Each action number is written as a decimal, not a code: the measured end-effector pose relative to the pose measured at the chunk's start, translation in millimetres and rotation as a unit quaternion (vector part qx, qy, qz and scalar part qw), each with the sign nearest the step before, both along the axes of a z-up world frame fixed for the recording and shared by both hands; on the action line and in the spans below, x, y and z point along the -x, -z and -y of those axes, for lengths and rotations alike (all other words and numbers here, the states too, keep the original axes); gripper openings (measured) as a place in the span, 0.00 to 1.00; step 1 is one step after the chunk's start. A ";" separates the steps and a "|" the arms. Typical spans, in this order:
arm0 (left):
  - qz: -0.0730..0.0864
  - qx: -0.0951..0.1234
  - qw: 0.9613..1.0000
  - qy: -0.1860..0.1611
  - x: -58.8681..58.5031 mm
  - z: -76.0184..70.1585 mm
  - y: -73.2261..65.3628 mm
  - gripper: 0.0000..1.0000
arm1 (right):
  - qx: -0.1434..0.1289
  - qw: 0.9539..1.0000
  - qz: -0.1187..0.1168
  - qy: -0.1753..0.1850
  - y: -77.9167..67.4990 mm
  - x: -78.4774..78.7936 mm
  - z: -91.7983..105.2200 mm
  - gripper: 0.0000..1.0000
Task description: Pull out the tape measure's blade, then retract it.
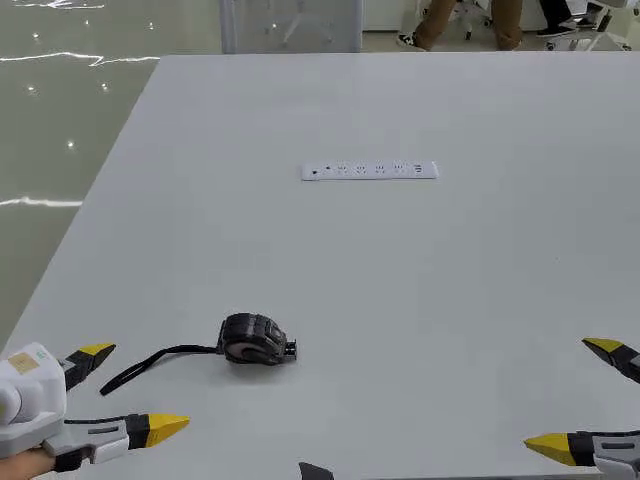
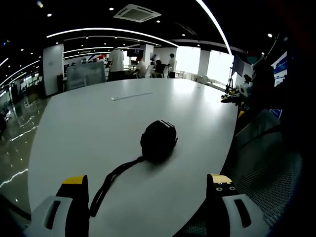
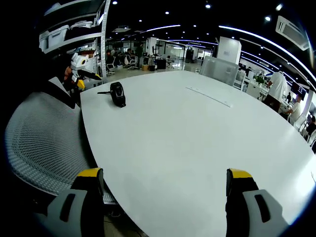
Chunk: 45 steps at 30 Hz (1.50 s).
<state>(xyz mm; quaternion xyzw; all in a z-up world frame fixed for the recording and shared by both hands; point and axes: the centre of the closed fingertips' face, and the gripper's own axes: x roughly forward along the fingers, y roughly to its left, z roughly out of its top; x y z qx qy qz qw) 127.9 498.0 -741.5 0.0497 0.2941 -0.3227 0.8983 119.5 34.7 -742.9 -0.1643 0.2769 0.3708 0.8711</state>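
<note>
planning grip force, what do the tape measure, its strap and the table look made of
Tape measure: black, matt, ribbed case, so probably rubber-covered plastic. Strap: thin, black, lying limp in a curve, likely woven cord or fabric. Table: smooth white top with a faint sheen, perhaps laminate; the look leaves it open.

One tape measure (image 1: pixel 255 340) sits at the lower left. One power strip (image 1: pixel 370 171) sits at the upper middle. There are two grabbers: the left hand-held gripper (image 1: pixel 140 388), bottom left corner, and the right hand-held gripper (image 1: pixel 565 393), bottom right corner. One surface (image 1: pixel 420 290).
</note>
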 end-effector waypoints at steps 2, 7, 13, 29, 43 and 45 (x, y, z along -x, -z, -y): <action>-0.003 0.002 1.000 0.002 0.6 0.8 0.6 1.00 | 0.000 1.000 -0.007 0.004 1.6 0.0 0.0 1.00; -0.034 0.014 0.999 0.005 6.6 2.2 3.7 1.00 | 0.004 1.000 -0.001 0.001 1.0 -0.8 -0.1 1.00; -0.013 0.018 1.000 0.022 2.1 6.9 -3.5 1.00 | 0.003 1.000 0.006 -0.006 -1.9 -1.4 -4.6 1.00; -0.020 -0.055 0.991 0.124 -20.2 23.4 -1.1 0.91 | 0.005 0.999 0.017 -0.044 -14.2 -20.6 -37.6 1.00; -0.037 -0.136 0.953 0.267 -35.5 46.9 -1.0 0.91 | -0.006 0.996 0.019 -0.091 -20.9 -40.0 -85.1 1.00; -0.036 -0.153 0.943 0.294 -36.5 50.1 -1.8 0.90 | -0.001 0.994 0.018 -0.104 -18.5 -42.8 -91.1 1.00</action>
